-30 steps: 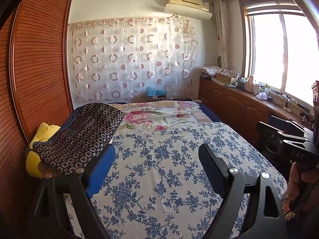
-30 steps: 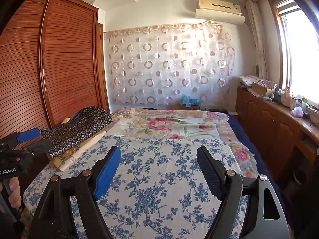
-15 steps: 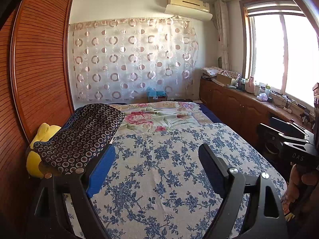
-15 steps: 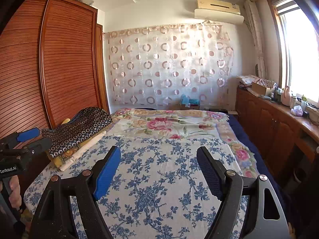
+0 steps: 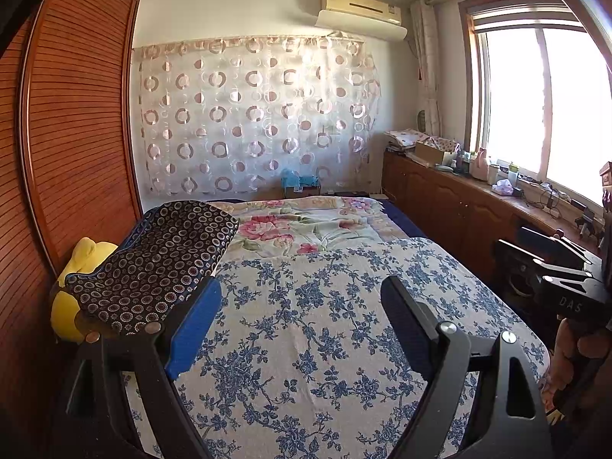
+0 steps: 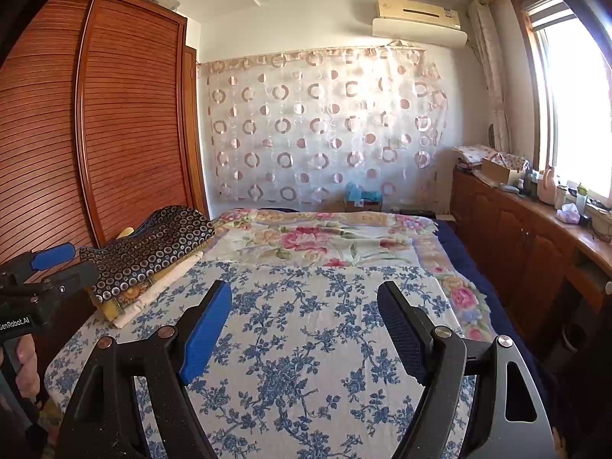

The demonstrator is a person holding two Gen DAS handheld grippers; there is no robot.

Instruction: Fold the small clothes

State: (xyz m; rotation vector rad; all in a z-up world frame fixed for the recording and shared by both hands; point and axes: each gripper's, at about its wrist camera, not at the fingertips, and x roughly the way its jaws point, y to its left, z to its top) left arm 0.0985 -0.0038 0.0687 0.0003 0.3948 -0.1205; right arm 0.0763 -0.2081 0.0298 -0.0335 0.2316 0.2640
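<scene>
A dark garment with a ring pattern (image 5: pixel 153 260) lies folded on top of a small stack at the left side of the bed, also in the right wrist view (image 6: pixel 153 244), over yellow and white folded cloth (image 6: pixel 134 298). My left gripper (image 5: pixel 300 294) is open and empty above the blue-flowered sheet (image 5: pixel 325 325). My right gripper (image 6: pixel 304 298) is open and empty above the same sheet (image 6: pixel 306 344). The right gripper also shows at the right edge of the left wrist view (image 5: pixel 554 264), the left gripper at the left edge of the right wrist view (image 6: pixel 57 264).
A wooden louvred wardrobe (image 5: pixel 69 134) stands along the bed's left side. A yellow plush toy (image 5: pixel 76 267) sits beside the stack. A pink-flowered blanket (image 6: pixel 325 237) covers the far bed. A wooden cabinet with clutter (image 6: pixel 535 222) runs under the window at right.
Both grippers have tilted slightly upward. Nothing on the bed has moved.
</scene>
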